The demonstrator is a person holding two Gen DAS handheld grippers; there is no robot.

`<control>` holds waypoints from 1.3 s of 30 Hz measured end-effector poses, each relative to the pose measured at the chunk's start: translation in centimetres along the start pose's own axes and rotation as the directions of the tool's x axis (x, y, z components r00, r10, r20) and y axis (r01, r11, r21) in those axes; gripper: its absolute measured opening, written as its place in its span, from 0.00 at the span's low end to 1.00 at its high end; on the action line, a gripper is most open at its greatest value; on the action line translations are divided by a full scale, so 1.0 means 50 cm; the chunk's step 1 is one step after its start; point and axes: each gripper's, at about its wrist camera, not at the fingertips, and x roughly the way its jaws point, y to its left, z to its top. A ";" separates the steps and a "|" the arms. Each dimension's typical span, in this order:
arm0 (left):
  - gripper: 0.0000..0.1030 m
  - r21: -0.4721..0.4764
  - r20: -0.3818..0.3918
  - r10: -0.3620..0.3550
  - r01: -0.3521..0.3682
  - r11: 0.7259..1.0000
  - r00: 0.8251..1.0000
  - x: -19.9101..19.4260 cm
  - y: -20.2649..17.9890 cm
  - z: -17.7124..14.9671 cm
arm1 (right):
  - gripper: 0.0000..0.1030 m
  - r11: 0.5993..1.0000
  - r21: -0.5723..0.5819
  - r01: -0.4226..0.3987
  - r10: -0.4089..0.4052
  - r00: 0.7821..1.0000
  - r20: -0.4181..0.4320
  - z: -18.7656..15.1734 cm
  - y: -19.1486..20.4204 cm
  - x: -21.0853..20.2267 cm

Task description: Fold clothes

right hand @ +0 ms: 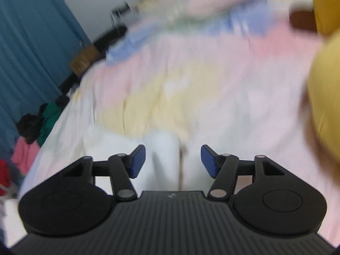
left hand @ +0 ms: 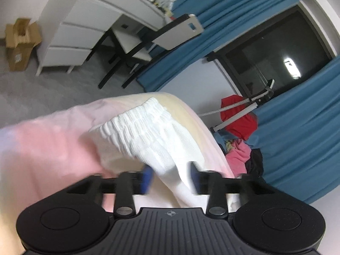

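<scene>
Your left tongs [left hand: 171, 178] stand apart with the white ribbed-waist cloth garment [left hand: 148, 131] draped between their blue pads, not clamped. Your right tongs [right hand: 173, 161] gape wide and empty above the pastel pink-and-yellow bedspread [right hand: 191, 80].

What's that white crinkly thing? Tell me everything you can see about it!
The white garment looks like soft cloth with a gathered, ribbed elastic band along its top edge. It is bunched and draped, not folded flat. It lies on the pastel bedsheet of pink and yellow. Its lower part runs down between the blue pads of the left gripper, whose jaws stand apart around it. In the right wrist view, white cloth also lies in front of the open right gripper, though blur hides details.
</scene>
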 end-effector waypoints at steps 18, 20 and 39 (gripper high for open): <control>0.67 -0.234 -0.047 0.126 -0.134 0.963 0.991 0.003 0.109 0.003 | 0.05 0.989 0.089 -0.114 0.105 0.989 0.106 0.045 -0.011 -0.011; 0.67 -0.225 0.009 0.096 -0.091 0.970 0.995 -0.001 0.100 0.011 | 0.05 0.992 0.079 -0.094 0.085 0.991 0.108 0.043 -0.012 -0.005; 0.12 -0.141 -0.123 0.041 -0.059 0.988 0.992 0.089 0.069 0.046 | 0.05 0.997 0.007 -0.080 0.079 0.993 0.084 0.024 -0.012 0.016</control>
